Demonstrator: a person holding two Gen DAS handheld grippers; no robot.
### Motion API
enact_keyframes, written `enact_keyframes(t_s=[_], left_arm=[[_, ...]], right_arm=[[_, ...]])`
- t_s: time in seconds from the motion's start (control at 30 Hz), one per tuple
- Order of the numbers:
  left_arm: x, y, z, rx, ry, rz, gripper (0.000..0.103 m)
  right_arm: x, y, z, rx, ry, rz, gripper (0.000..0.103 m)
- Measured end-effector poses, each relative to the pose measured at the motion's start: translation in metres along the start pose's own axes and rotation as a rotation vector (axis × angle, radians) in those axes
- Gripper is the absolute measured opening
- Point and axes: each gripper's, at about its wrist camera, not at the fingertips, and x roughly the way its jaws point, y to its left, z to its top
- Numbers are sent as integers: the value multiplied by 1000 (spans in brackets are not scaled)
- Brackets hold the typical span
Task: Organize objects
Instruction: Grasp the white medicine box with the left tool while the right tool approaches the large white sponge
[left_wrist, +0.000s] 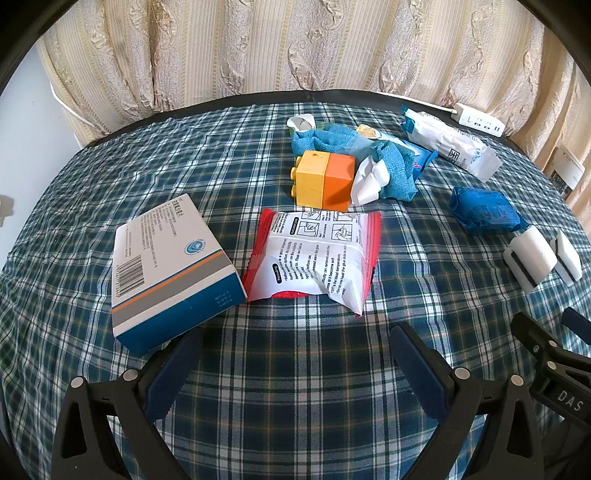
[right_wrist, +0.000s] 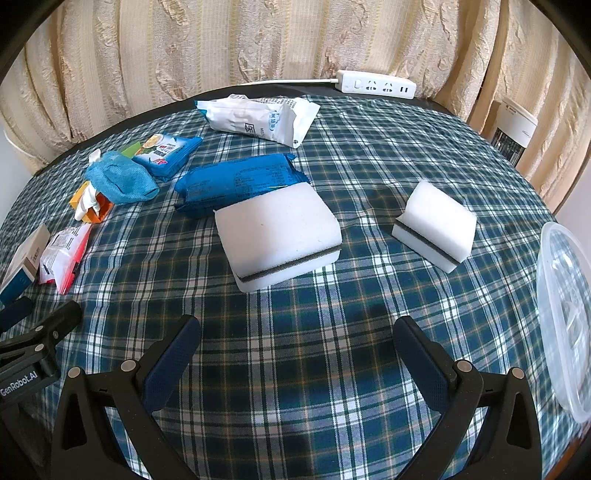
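Observation:
My left gripper (left_wrist: 295, 339) is open over bare plaid cloth, nothing between its fingers. Just beyond it lie a white and red sachet (left_wrist: 314, 254) and a white and blue carton (left_wrist: 170, 266). Behind them stands a yellow and orange block (left_wrist: 323, 181) beside a blue cloth (left_wrist: 391, 166). My right gripper (right_wrist: 297, 332) is open too, short of a large white sponge (right_wrist: 277, 232). A smaller white sponge (right_wrist: 436, 225) sits to its right. A blue packet (right_wrist: 236, 184) touches the large sponge's far side.
A white pouch (right_wrist: 258, 118) and a blue wipes pack (right_wrist: 166, 153) lie further back. A clear plastic tub (right_wrist: 569, 321) stands at the right edge. A power strip (right_wrist: 376, 85) rests by the curtain. The table (left_wrist: 258, 406) has a plaid cloth.

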Motion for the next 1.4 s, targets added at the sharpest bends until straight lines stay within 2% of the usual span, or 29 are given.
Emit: enact_keyframes(t_s=[0.27,0.7,1.13,1.4], left_arm=[[-3,-11,-3,53,-3,-34,103],[-13,-3,-7,68,-13,-12,103],[-30,32,1,-36,-39,-16,103],[-40,55,12,-118,-72,-21,103]], right_arm=[[2,1,0,-2,0,1,103],[1,1,-1,-13,1,13,103],[-10,-15,-4,43,-16,139,103],[-26,-22,-4,72,-85,177,103]])
